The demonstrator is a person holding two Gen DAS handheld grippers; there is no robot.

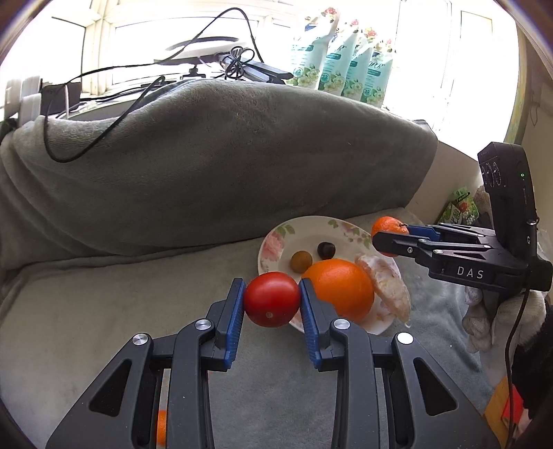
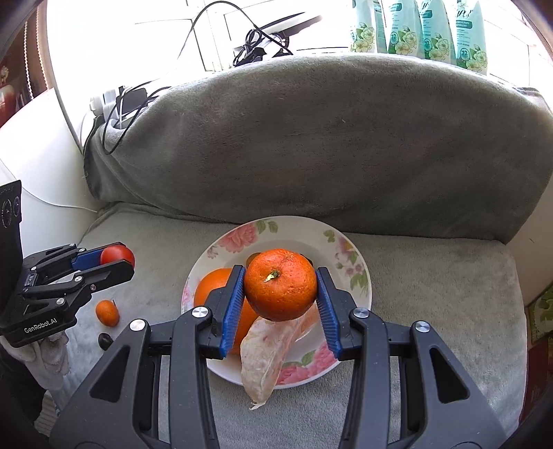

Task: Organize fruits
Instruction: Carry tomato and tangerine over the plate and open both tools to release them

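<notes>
My left gripper [image 1: 272, 299] is shut on a red tomato [image 1: 272, 299], held just left of a floral plate [image 1: 276, 238]; both also show in the right wrist view, gripper [image 2: 115, 262] and tomato [image 2: 117, 255]. My right gripper [image 2: 280, 289] is shut on a mandarin [image 2: 280, 284] above the plate [image 2: 349, 248]; it also shows in the left wrist view [image 1: 389, 235]. The plate holds a large orange [image 1: 340, 288], a peeled citrus segment [image 1: 387, 286], a brown round fruit [image 1: 301, 260] and a dark one [image 1: 326, 250].
The plate sits on a grey blanket-covered seat [image 2: 432, 293] with a grey cushion back [image 2: 328, 138]. A small kumquat [image 2: 108, 312] and a dark fruit [image 2: 104, 340] lie on the seat left of the plate. Cables and detergent pouches [image 2: 425, 31] stand by the window behind.
</notes>
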